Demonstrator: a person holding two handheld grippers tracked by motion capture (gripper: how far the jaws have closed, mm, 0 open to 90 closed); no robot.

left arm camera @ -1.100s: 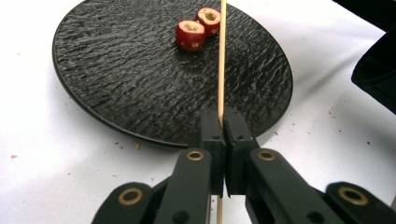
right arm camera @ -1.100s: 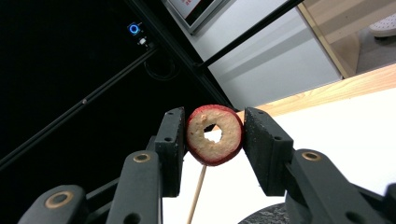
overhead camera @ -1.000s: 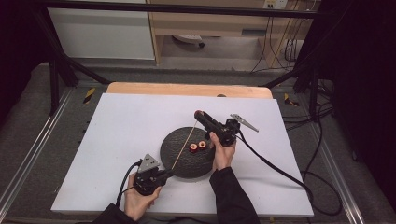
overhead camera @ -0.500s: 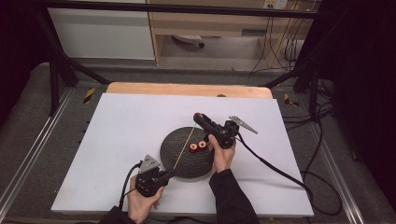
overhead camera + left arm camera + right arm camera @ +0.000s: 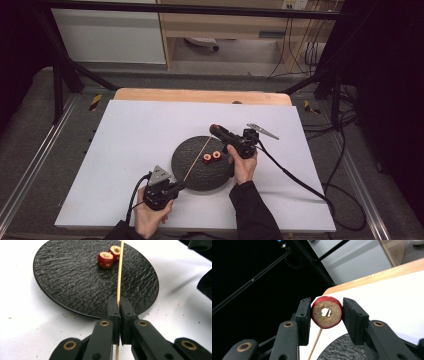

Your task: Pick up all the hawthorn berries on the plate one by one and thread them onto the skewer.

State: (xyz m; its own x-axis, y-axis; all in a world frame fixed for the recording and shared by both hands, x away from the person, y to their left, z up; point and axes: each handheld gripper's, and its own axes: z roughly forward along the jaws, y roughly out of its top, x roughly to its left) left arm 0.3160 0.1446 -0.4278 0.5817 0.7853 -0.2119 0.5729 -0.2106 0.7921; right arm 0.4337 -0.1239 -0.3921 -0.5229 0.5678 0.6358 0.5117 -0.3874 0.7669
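**Ana:** White sheet (image 5: 135, 145) covers the table, with a wooden edge at the top of the frame and a cabinet behind it. Why does the black slate plate (image 5: 192, 167) sit in the lower middle?

**Ben:** It seems to be placed between the two hands, so each one reaches it easily. The left gripper (image 5: 119, 305) is closed on the lower end of a bamboo skewer (image 5: 120, 275), which rises across the plate toward the upper right of the high view. Held so, the stick is steady and its point is free.

**Ana:** And the right gripper (image 5: 326, 312)?

**Ben:** Its jaws are clamped on a cored red fruit slice (image 5: 327, 312), probably hawthorn, at the skewer's upper end. In the right gripper view the stick's tip shows inside the hole, so the slice looks to be threading on.

**Ana:** Other pieces?

**Ben:** Two cored red fruits (image 5: 106, 259) wait on the plate, touching each other, just beside the skewer.

**Ana:** Any writing or brand?

**Ben:** No readable label can be found; the yellow-black marks on the floor are only tape.
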